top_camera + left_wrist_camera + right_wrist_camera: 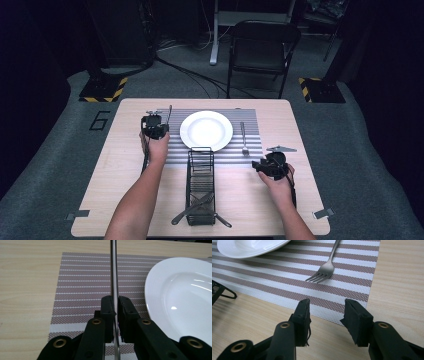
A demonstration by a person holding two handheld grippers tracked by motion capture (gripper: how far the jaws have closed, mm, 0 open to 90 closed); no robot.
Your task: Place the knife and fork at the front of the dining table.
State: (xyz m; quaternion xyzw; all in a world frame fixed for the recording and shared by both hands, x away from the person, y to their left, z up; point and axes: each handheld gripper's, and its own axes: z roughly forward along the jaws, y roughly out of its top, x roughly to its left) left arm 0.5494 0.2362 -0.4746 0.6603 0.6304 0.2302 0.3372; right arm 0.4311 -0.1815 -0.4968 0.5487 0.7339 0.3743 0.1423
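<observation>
My left gripper point(164, 125) point(115, 305) is shut on a thin metal knife point(169, 113) point(113, 270), seen edge on, which reaches forward over the striped placemat point(250, 120) point(82, 277) just left of the white plate point(206, 130) point(180, 295). A fork point(244, 138) point(324, 270) lies on the mat to the right of the plate. My right gripper point(257, 164) point(327, 312) stands open, with nothing between its jaws, over bare wood at the mat's near right corner point(352, 300), pointing at the fork's tines.
A black wire cutlery caddy point(201, 180) point(217, 291) stands at the table's near middle, between my forearms, with a few utensils point(192, 210) in its near end. A black folding chair point(262, 47) stands beyond the table's far edge.
</observation>
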